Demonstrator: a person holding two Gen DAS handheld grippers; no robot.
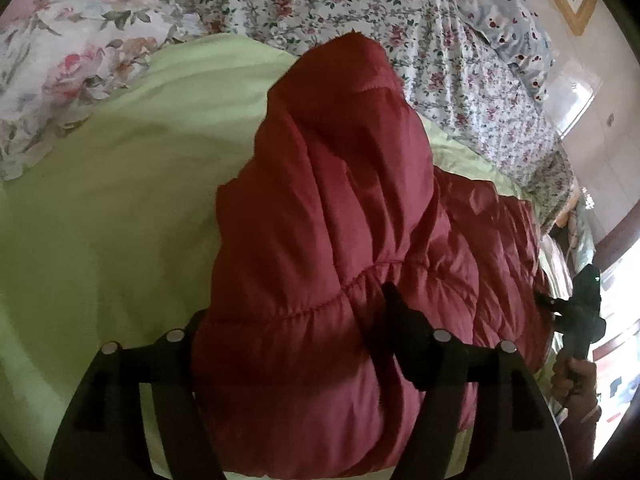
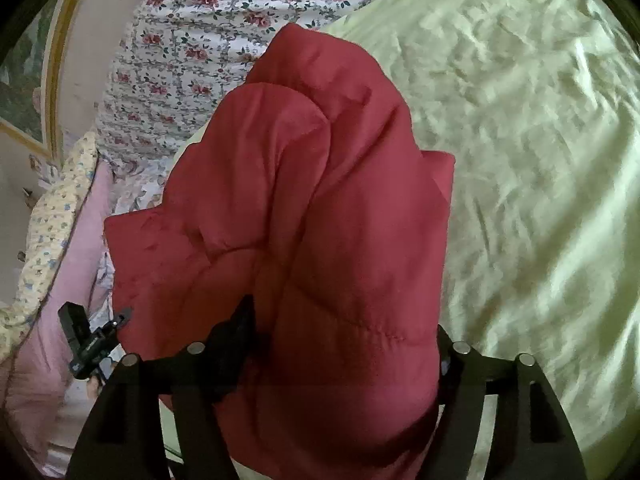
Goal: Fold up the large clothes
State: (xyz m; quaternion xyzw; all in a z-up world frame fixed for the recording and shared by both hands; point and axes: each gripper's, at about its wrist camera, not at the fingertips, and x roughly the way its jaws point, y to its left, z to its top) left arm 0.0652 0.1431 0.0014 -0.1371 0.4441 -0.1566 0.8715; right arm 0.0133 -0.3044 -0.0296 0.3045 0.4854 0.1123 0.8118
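Observation:
A red quilted puffer jacket point(image 1: 340, 208) lies bunched on a light green bed sheet point(image 1: 120, 200). My left gripper point(image 1: 296, 328) is shut on a thick fold of the jacket, which bulges up between its fingers; one finger point(image 1: 404, 320) shows, the other is partly hidden behind fabric. In the right wrist view the same jacket point(image 2: 320, 200) stands up in front of me over the green sheet point(image 2: 540, 160). My right gripper point(image 2: 344, 340) is shut on another fold of it, and also shows in the left wrist view point(image 1: 580, 304) at the jacket's far right edge.
A floral quilt point(image 1: 400, 20) and floral pillow point(image 1: 68, 64) lie beyond the green sheet. A framed picture point(image 2: 28, 80) hangs on the wall. A pink cushion point(image 2: 72, 280) and patterned fabric lie at the bed's edge. The left gripper shows in the right wrist view point(image 2: 92, 340).

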